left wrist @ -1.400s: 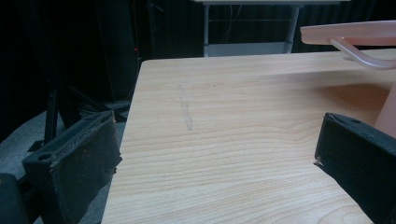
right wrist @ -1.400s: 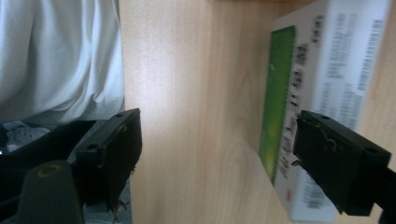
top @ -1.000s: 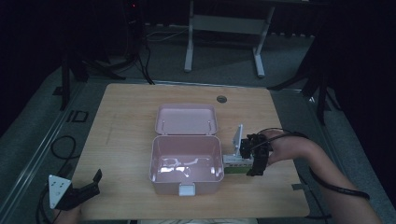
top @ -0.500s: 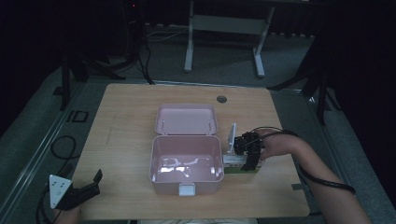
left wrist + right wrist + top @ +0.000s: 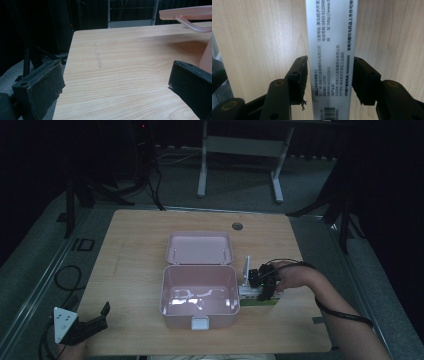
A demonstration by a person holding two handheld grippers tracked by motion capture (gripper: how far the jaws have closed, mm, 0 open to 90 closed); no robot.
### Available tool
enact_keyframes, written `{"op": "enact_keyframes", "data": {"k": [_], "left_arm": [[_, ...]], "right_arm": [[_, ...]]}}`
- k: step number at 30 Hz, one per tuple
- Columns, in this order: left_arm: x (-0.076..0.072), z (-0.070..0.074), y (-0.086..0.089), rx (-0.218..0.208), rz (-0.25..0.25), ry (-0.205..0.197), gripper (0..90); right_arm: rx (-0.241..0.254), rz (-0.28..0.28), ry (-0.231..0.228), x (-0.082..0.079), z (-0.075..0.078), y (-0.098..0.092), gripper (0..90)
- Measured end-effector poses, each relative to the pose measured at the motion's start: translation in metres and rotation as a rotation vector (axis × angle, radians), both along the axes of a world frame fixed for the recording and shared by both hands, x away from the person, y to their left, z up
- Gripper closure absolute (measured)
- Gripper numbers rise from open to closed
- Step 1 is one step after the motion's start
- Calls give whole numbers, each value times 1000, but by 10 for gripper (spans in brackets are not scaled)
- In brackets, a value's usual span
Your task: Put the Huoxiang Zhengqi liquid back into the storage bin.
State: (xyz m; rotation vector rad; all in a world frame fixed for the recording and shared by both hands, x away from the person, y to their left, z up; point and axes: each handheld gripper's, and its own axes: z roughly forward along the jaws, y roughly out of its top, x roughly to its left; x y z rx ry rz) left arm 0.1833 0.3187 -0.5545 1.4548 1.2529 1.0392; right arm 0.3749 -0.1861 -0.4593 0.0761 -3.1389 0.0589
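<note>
An open pink plastic box (image 5: 199, 270) sits mid-table, its lid (image 5: 200, 247) laid back flat behind it. Just right of it lies a white and green printed carton (image 5: 256, 301). My right gripper (image 5: 263, 287) reaches down over that carton. In the right gripper view the carton (image 5: 329, 37) runs between the two jaws, which press against its long sides; my right gripper (image 5: 329, 72) is shut on it. My left gripper (image 5: 104, 316) rests at the table's front left corner. It is open (image 5: 116, 72) with bare wood between the jaws and the pink box (image 5: 207, 57) to its right.
A round cable hole (image 5: 237, 226) sits near the table's far edge. The person's right forearm (image 5: 335, 310) crosses the front right corner. Cables (image 5: 65, 275) lie on the floor at the left. A desk frame (image 5: 240, 150) stands behind the table.
The right gripper has shifted slightly toward the pink box and settled lower over the carton. The left gripper has not moved.
</note>
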Motion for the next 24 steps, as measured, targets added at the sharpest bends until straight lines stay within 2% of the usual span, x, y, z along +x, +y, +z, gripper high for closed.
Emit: {"op": "enact_keyframes", "data": {"k": [5,6,9,15,24], "left_arm": [[0,0,0,-2,-1,0,1],[0,0,0,0,-1,0,1],[0,0,0,1,-2,1,1],[0,0,0,-2,0,0,1],[0,0,0,-1,-2,1,1]], "right_arm": [[-12,-6,-2,0,-6,1,530],[-23,-7,-6,-1,-9,2,579],[-31,5,-11,-2,-11,2,614],[-45,10,-17,-2,-11,3,624],[-70,-19,22,-9,-1,-1,629]]}}
